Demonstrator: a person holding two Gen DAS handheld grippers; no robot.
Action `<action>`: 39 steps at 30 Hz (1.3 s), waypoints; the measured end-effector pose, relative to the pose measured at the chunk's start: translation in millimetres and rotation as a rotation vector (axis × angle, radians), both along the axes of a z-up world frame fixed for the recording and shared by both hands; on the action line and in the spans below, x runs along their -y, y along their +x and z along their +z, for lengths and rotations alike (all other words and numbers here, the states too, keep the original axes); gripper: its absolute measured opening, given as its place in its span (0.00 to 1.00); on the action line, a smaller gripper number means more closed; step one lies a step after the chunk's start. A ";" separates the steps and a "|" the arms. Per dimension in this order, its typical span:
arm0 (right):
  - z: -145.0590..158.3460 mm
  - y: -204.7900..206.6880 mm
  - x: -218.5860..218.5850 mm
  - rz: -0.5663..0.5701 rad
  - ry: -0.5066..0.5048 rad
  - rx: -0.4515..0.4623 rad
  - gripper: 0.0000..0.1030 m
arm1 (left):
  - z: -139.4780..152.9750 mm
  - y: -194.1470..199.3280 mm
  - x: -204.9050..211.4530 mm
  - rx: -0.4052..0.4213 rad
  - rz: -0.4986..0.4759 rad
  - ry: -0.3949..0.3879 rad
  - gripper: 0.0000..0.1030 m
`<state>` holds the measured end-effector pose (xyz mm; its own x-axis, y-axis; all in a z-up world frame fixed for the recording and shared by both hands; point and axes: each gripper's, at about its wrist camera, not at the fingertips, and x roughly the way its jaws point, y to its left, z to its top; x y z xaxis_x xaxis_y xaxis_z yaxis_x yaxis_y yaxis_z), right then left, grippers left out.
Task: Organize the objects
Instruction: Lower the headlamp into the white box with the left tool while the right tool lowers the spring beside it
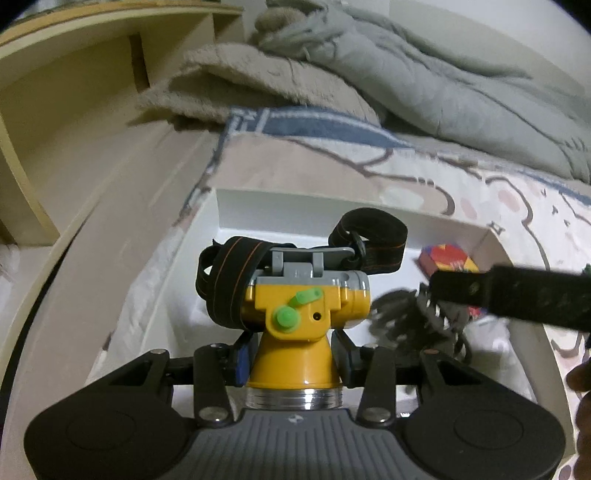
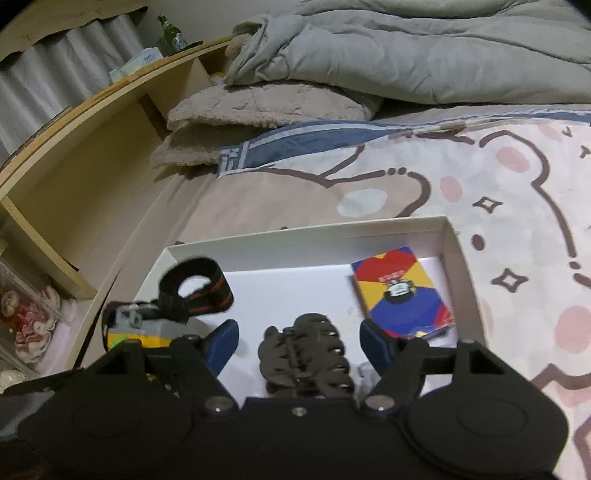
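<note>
My left gripper (image 1: 291, 354) is shut on a yellow and grey headlamp (image 1: 299, 310) with a black elastic strap, held over the left part of a white shallow box (image 1: 258, 199) on the bed. The headlamp also shows in the right wrist view (image 2: 147, 328). My right gripper (image 2: 299, 343) is open, its blue pads either side of a black claw hair clip (image 2: 306, 358) that lies in the box. The clip is blurred in the left wrist view (image 1: 410, 321). A red, yellow and blue card box (image 2: 402, 295) lies at the box's right side.
The white box (image 2: 458, 243) sits on a cartoon-print bedsheet (image 2: 517, 184). Folded grey and beige blankets (image 2: 369, 55) are piled behind it. A wooden headboard shelf (image 2: 74, 147) with a green bottle (image 2: 170, 29) stands at the left.
</note>
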<state>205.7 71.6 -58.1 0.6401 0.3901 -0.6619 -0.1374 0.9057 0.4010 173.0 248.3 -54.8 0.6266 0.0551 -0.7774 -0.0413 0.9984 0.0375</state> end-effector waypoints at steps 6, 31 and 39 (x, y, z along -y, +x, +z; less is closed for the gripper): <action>12.0 -4.7 10.9 0.009 -0.026 0.020 0.71 | 9.4 -8.9 5.4 0.028 0.018 0.000 0.62; 54.1 -56.5 33.8 0.063 -0.158 0.094 0.72 | 55.2 -58.7 25.2 0.045 0.021 -0.004 0.62; 67.2 -72.0 53.2 0.048 -0.190 0.116 0.73 | 63.7 -76.0 33.8 0.054 0.025 -0.013 0.62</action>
